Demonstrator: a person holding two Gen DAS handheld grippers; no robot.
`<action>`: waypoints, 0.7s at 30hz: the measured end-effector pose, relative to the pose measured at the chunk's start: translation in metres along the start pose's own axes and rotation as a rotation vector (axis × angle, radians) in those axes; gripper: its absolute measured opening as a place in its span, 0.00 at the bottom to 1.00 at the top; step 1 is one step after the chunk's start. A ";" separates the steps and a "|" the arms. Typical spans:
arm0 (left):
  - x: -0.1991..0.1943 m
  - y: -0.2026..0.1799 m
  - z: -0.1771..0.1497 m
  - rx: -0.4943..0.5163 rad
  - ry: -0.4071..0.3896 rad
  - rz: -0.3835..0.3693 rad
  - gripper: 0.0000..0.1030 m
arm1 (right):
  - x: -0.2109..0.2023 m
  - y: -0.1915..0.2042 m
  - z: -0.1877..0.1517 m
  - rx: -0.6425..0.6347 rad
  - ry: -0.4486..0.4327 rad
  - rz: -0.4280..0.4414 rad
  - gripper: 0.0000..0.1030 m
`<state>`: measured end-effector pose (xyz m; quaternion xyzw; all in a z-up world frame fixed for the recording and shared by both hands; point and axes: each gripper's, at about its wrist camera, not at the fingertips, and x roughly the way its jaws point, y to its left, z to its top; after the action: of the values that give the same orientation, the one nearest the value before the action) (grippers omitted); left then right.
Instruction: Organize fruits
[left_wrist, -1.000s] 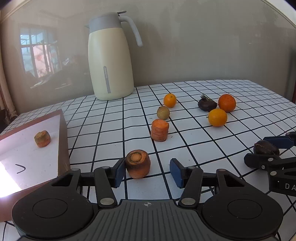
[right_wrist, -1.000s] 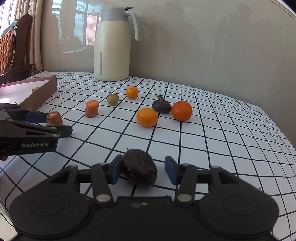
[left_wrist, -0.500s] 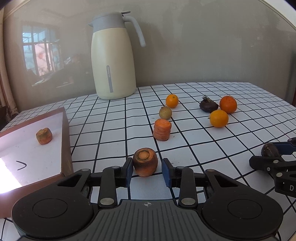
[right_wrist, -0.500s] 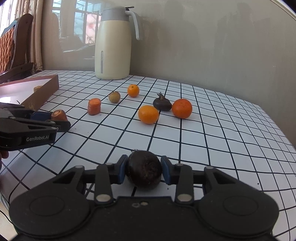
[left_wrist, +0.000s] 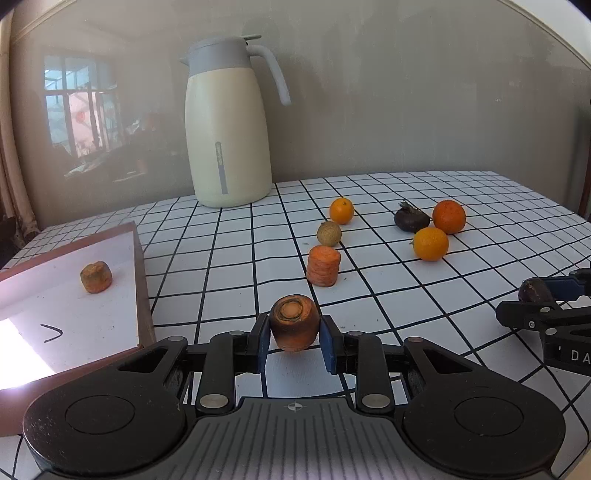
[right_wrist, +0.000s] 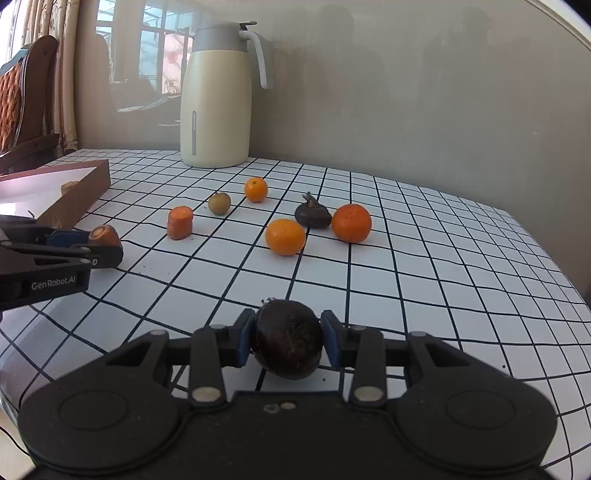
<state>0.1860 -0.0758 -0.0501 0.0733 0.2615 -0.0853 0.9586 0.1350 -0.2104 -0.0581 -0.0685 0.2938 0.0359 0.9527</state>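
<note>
Two grippers grip produce between their jaws, left gripper (left_wrist: 294, 341) clenching a carrot chunk (left_wrist: 294, 322), right gripper (right_wrist: 287, 341) a dark fruit (right_wrist: 287, 343), probably for sorting.

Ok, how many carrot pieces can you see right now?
3: one carrot piece in the left gripper, one standing carrot chunk on the table, one carrot stub in the tray.
</note>
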 end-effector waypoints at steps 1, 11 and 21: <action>-0.003 0.001 0.001 0.001 -0.007 0.000 0.28 | -0.001 0.000 0.001 0.002 -0.003 -0.001 0.29; -0.031 0.009 0.007 0.010 -0.046 0.010 0.28 | -0.020 0.002 0.012 0.012 -0.045 0.000 0.29; -0.058 0.022 0.012 0.017 -0.087 0.025 0.28 | -0.037 0.008 0.022 0.003 -0.084 0.008 0.29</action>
<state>0.1472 -0.0498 -0.0082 0.0807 0.2180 -0.0786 0.9694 0.1162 -0.2007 -0.0205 -0.0642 0.2538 0.0419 0.9642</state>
